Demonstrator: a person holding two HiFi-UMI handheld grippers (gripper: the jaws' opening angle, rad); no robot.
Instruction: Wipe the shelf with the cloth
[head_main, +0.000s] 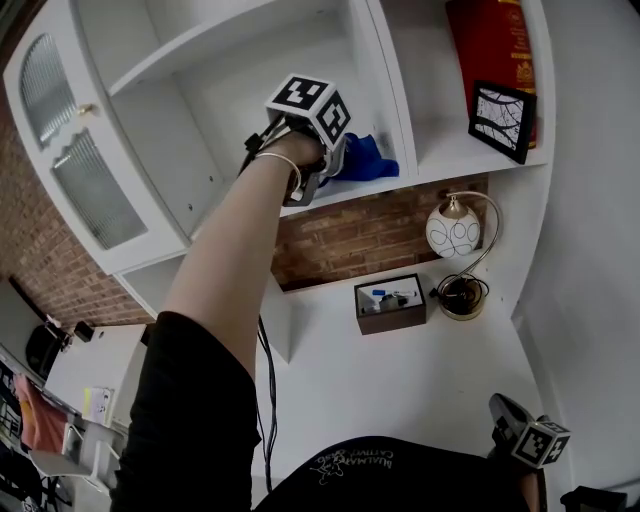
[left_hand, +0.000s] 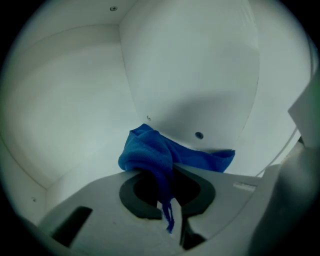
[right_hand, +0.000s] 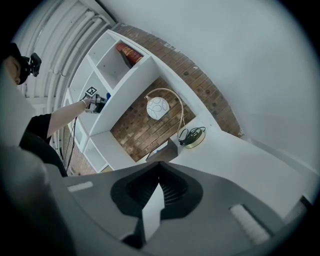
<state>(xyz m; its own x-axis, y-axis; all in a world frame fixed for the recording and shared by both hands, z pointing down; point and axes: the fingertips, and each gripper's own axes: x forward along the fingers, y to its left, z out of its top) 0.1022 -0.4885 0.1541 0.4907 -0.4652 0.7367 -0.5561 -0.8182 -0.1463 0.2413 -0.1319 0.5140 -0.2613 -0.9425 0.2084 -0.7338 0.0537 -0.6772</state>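
Observation:
A blue cloth lies bunched on the white shelf board, in the right rear corner of an open compartment. My left gripper is raised into that compartment, shut on the cloth. In the left gripper view the cloth is pinched between the jaws of that gripper, with a thin tail hanging toward the camera and the rest pressed against the compartment's side wall. My right gripper hangs low at the bottom right over the desk, jaws shut with nothing in them.
The neighbouring compartment holds a red book and a framed picture. On the desk below stand a globe lamp with a coiled cable and a dark box. A glass cabinet door stands open at left.

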